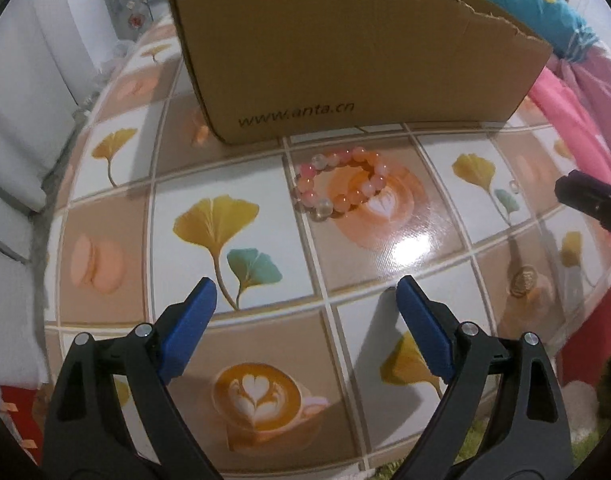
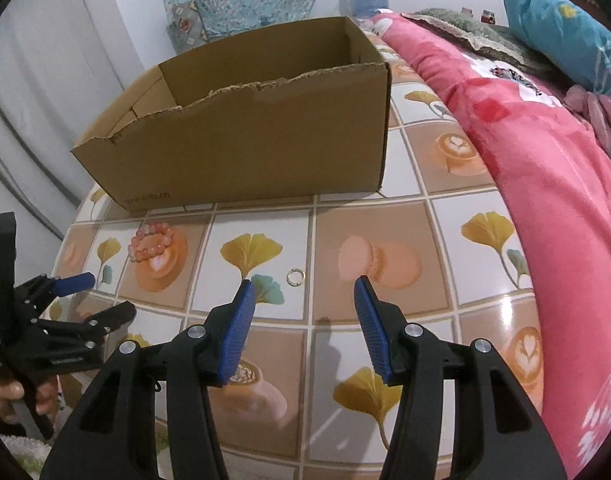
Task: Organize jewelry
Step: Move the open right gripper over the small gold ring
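Note:
A pink and orange bead bracelet (image 1: pixel 342 184) lies on the patterned table, just in front of an open cardboard box (image 1: pixel 345 60). My left gripper (image 1: pixel 305 296) is open and empty, hovering short of the bracelet. In the right wrist view the bracelet (image 2: pixel 152 242) lies at the left, the box (image 2: pixel 241 136) stands behind it, and a small silver ring (image 2: pixel 294 277) lies on the table. My right gripper (image 2: pixel 303 292) is open and empty, its tips just short of the ring. The left gripper (image 2: pixel 87 292) shows at the left edge there.
The table (image 2: pixel 385 208) has a glossy tile print of ginkgo leaves and coffee cups. A pink quilt (image 2: pixel 553 168) and a teal pillow (image 2: pixel 561 28) border it on the right. A white wall and curtain stand to the left. The right gripper's dark tip (image 1: pixel 589 196) shows at the left wrist view's right edge.

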`<action>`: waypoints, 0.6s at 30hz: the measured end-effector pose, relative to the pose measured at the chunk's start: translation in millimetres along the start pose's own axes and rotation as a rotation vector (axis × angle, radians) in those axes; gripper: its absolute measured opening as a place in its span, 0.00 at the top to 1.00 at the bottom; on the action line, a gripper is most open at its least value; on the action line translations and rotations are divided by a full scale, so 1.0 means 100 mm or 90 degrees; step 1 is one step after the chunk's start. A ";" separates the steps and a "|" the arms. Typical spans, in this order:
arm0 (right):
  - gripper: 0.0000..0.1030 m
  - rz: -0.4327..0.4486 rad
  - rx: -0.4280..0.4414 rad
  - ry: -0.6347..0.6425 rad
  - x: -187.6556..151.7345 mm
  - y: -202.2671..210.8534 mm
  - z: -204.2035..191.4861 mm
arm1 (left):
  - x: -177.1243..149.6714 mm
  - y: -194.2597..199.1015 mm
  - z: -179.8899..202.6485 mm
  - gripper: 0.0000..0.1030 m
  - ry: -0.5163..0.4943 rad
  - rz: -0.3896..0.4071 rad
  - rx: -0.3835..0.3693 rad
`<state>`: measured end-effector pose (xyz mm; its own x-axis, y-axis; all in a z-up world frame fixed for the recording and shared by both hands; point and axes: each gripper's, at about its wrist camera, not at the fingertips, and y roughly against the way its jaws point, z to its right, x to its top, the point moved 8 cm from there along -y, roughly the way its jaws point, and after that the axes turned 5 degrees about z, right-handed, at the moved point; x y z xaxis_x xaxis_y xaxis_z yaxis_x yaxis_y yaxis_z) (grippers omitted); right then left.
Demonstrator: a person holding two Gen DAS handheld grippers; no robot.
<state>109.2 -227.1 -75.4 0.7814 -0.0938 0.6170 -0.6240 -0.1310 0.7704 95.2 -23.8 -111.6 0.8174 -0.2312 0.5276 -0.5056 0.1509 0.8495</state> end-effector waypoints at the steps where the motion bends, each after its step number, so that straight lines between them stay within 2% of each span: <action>1: 0.51 -0.002 0.001 0.000 0.00 -0.01 -0.01 | 0.00 0.00 0.01 0.14 0.000 -0.002 0.001; 7: 0.51 -0.016 0.006 -0.001 -0.04 -0.09 -0.05 | -0.02 -0.04 0.07 0.08 0.004 0.003 0.015; 18: 0.51 -0.038 0.018 -0.006 -0.08 -0.19 -0.05 | -0.05 0.02 0.19 0.08 0.015 0.012 0.037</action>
<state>115.0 -218.5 -94.0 0.8171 -0.0945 0.5686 -0.5762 -0.1638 0.8007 85.1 -41.0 -112.4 0.8140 -0.2057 0.5432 -0.5352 0.0980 0.8390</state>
